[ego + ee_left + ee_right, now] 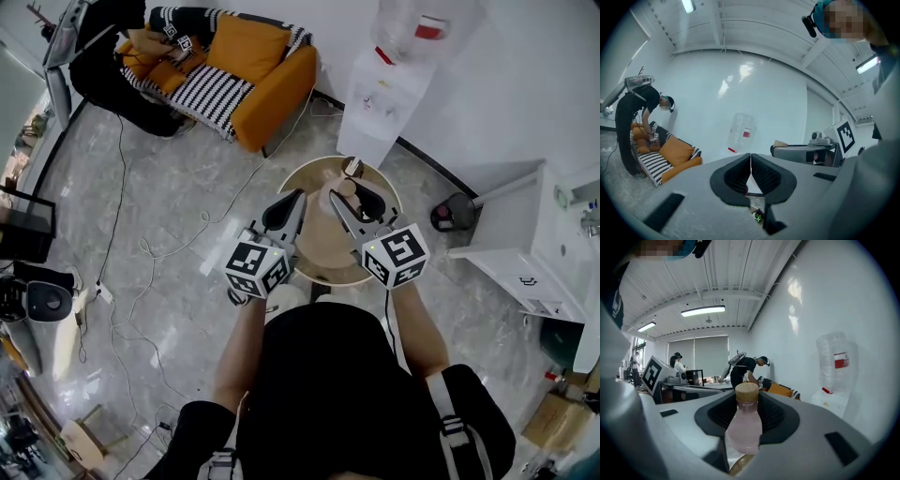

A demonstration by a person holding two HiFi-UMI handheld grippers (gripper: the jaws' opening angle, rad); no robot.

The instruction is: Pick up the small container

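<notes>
Black short-sleeved top (328, 375), grey buckled straps (452, 433) over shoulders. Same build on left gripper (296, 199), right gripper (352, 191): grey shells (693, 211), black ribbed pads (765, 176), white cubes (255, 266) with black square markers.

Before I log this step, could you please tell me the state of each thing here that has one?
Small container: upright, cap on, gripped.
Right gripper: jaws closed on that container.
Left gripper: jaws together, empty.
Water jug: neck down on the dispenser.
</notes>
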